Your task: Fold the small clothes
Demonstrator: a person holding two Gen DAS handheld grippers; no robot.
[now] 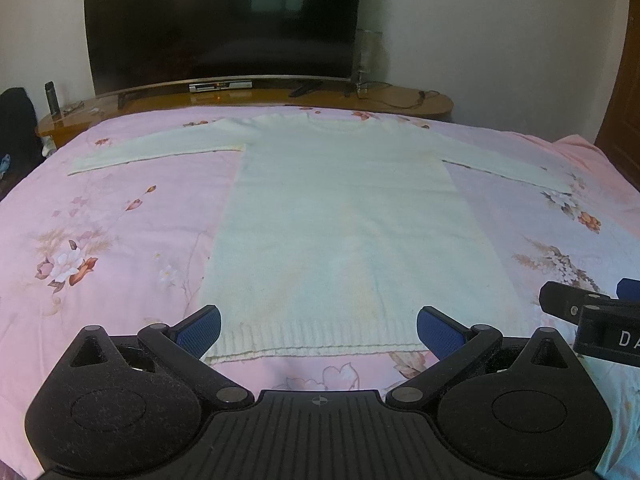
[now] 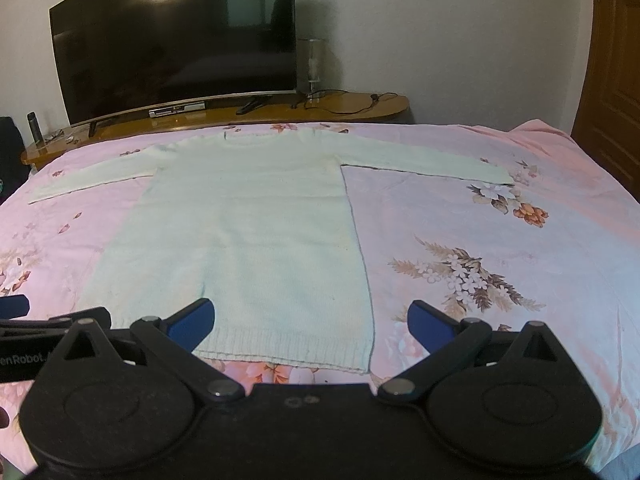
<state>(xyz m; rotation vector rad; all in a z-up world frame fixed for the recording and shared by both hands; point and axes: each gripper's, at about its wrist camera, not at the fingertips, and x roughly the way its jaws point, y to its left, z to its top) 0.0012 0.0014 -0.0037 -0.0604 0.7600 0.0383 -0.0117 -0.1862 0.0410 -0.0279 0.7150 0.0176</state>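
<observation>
Knitwear first: a pale cream long-sleeved knitted sweater (image 1: 344, 216) lies flat on the pink floral-print bed sheet (image 1: 100, 240), sleeves spread toward 9 and 3 o'clock, ribbed hem nearest the cameras, collar at 12 o'clock. The left gripper (image 1: 318, 330) hovers at 6 o'clock over the hem, jaws spread wide and empty. The right gripper (image 2: 310, 322) hovers just beside it, jaws likewise wide and empty. No fold looks begun. To start well, each gripper should probably pinch one sleeve cuff, catching both knit layers, and lay it straight across the body.
</observation>
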